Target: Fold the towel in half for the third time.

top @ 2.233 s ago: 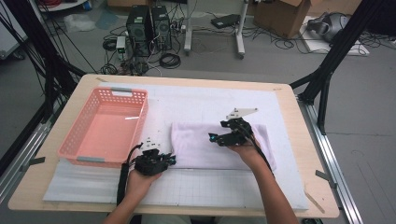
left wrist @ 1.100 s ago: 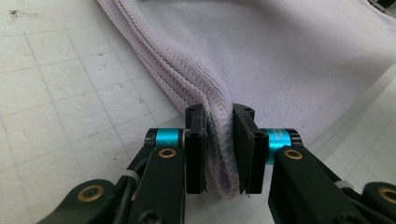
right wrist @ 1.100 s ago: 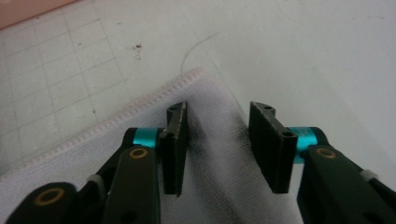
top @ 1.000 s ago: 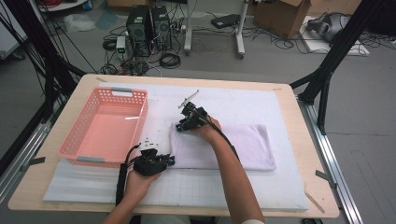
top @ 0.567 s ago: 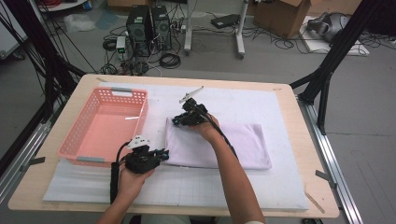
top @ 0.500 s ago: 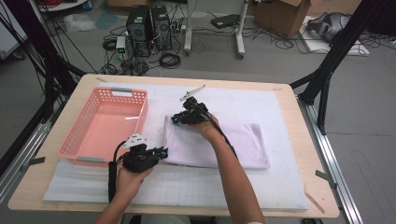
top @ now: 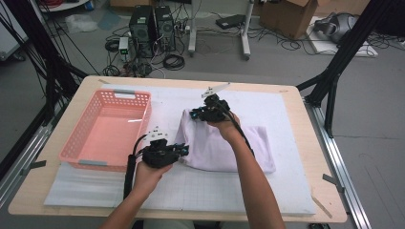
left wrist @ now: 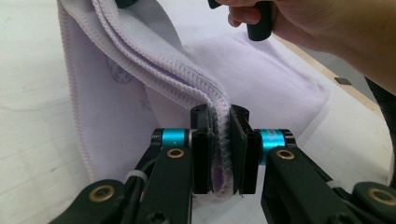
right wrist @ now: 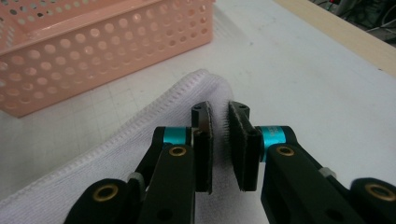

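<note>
Towel pinched in both claws – left, right; I judge right's shallow edge bite may slip.

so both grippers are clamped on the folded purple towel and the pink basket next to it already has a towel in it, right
Not quite: the pink basket holds nothing, as the high view shows. The rest stands. The left gripper pinches the folded edge of the purple towel, and the right gripper grips its far corner beside the basket.
</note>
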Demonstrator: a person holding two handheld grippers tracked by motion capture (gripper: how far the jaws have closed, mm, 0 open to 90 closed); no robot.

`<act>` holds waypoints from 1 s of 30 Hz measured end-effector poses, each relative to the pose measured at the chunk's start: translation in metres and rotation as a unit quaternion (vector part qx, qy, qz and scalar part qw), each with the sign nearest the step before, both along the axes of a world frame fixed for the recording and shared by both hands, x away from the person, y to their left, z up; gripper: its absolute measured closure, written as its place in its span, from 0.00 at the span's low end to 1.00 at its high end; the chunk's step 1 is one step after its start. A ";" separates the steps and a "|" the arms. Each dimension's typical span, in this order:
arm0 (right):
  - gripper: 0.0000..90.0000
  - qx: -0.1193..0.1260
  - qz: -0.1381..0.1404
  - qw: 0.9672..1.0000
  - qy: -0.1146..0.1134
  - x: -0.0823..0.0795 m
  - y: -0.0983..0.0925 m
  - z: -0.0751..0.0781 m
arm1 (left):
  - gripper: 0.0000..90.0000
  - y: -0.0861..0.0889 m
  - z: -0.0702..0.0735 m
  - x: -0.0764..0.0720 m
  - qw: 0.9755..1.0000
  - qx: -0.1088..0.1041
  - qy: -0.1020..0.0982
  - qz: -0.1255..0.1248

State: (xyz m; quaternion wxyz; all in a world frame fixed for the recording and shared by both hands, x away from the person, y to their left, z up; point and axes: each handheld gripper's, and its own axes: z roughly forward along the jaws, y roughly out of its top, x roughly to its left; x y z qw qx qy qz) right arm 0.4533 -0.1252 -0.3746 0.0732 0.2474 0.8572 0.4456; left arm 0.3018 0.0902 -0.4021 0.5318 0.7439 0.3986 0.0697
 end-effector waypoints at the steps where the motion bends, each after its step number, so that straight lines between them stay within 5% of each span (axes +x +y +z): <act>1: 0.89 0.002 -0.003 1.000 -0.001 0.000 -0.004 0.001 | 0.89 -0.007 0.001 0.001 1.000 -0.002 0.001 -0.005; 16: 0.90 0.020 -0.042 0.999 -0.017 -0.018 -0.076 0.007 | 0.88 -0.067 0.000 0.008 0.999 0.009 0.009 -0.044; 30: 0.89 -0.010 -0.099 0.995 -0.019 -0.025 -0.133 -0.014 | 0.83 -0.125 -0.014 0.016 0.999 0.019 0.016 -0.048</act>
